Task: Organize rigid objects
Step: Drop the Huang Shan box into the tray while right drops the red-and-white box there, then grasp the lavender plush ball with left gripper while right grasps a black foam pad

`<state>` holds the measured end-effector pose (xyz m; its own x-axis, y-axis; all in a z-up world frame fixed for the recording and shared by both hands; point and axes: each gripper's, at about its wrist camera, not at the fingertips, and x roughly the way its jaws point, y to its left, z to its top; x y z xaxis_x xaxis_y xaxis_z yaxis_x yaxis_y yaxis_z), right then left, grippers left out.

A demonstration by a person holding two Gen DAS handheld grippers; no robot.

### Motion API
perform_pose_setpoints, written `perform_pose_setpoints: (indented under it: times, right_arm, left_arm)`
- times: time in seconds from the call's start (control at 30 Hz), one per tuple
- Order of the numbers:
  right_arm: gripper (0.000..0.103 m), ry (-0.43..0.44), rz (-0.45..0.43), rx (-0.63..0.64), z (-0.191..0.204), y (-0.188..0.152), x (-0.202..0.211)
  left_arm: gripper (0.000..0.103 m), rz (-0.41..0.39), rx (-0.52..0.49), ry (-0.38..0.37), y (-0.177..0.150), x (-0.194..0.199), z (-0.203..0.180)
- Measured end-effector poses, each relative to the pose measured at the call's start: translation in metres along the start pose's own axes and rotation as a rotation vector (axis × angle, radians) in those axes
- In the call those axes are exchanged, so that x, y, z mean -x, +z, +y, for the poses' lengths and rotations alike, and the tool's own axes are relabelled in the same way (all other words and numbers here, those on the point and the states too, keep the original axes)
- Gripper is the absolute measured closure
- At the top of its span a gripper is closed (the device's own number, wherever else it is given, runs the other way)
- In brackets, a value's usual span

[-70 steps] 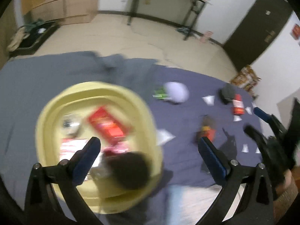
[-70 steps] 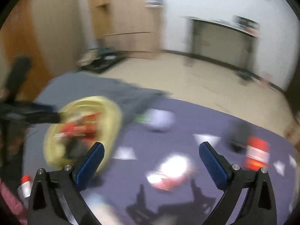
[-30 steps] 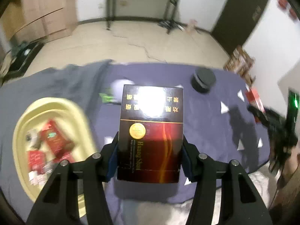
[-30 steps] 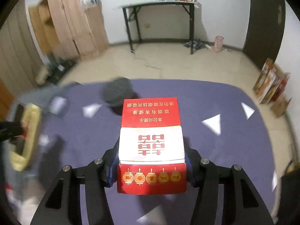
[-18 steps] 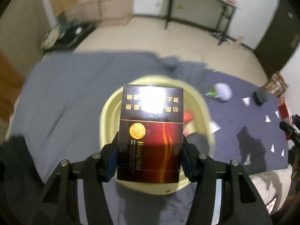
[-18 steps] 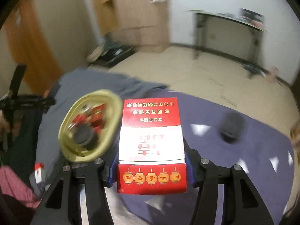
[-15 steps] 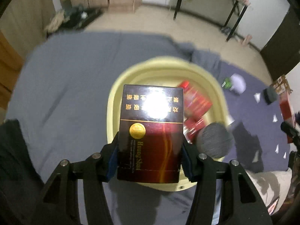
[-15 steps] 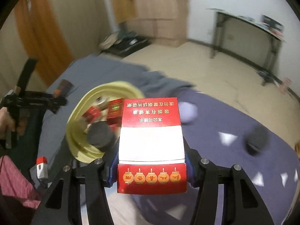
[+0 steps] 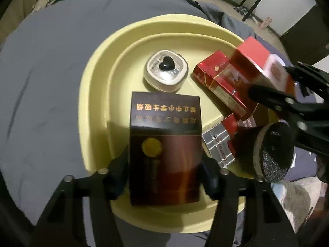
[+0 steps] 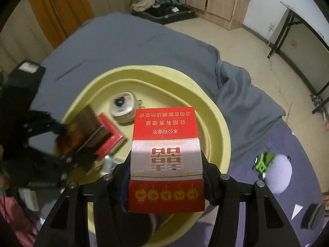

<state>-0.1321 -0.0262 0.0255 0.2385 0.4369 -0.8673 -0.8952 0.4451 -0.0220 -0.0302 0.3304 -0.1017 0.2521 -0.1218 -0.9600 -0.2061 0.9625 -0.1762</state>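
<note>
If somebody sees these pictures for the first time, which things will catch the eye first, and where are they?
Two cigarette packs fill the foreground: a dark brown pack with gold lettering between the left gripper's just-opened fingers, and a red and white pack clamped in the right gripper. Both hang over a pale yellow plastic basin on grey bedding, holding other boxes.

Bed (image 10: pixel 127 41), grey-blue cover: yellow basin (image 9: pixel 98 76), white pouch (image 10: pixel 280 176), green item (image 10: pixel 263 162) beside it.

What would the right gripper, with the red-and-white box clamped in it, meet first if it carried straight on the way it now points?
Most likely the yellow basin: the right gripper points steeply down over it, so the red-and-white box would land on the basin's bare floor beside the small round case. Depth is uncertain.
</note>
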Motion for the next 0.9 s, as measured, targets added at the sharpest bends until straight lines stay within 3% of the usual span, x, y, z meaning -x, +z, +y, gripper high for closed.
perform_pose_setpoints:
  times: [0.07,0.1,0.13,0.17,0.33,0.43,0.57,0.63,0.73,0.9]
  right_arm:
    - [0.047,-0.009,0.001,-0.014,0.003,0.01,-0.012]
    - [0.037,-0.005,-0.02,-0.034,0.0,0.01,-0.01]
    - [0.013,-0.008,-0.051,-0.054,-0.002,0.007,-0.001]
    - [0.001,-0.011,-0.102,-0.093,-0.009,0.003,0.012]
    - [0.0,-0.016,-0.288,-0.272,-0.061,-0.041,0.088]
    - [0.0,-0.155,-0.349,-0.358,-0.109,-0.086,0.126]
    - [0.0,-0.369,-0.281,-0.491,-0.178,-0.157,0.148]
    - [0.0,-0.443,-0.263,-0.526,-0.201,-0.186,0.152]
    - [0.0,-0.451,-0.244,-0.577,-0.228,-0.216,0.147]
    - [0.0,-0.516,-0.271,-0.599,-0.258,-0.236,0.11]
  left_arm:
    - [0.021,-0.027,0.011,-0.024,-0.005,0.003,0.003]
    - [0.017,-0.044,0.013,-0.044,-0.009,0.006,0.006]
    - [0.015,-0.06,0.012,-0.061,-0.012,0.012,0.006]
    - [0.008,-0.071,0.007,-0.067,-0.015,0.019,0.006]
    - [0.001,-0.14,0.003,-0.065,-0.012,0.061,-0.001]
    - [0.0,-0.204,-0.003,-0.061,-0.001,0.09,-0.021]
    - [0.0,-0.238,-0.09,-0.049,0.027,0.104,-0.081]
    - [0.0,-0.248,-0.135,-0.04,0.044,0.1,-0.117]
    - [0.0,-0.247,-0.198,-0.03,0.064,0.087,-0.169]
    - [0.0,-0.204,-0.277,0.068,0.095,0.022,-0.244]
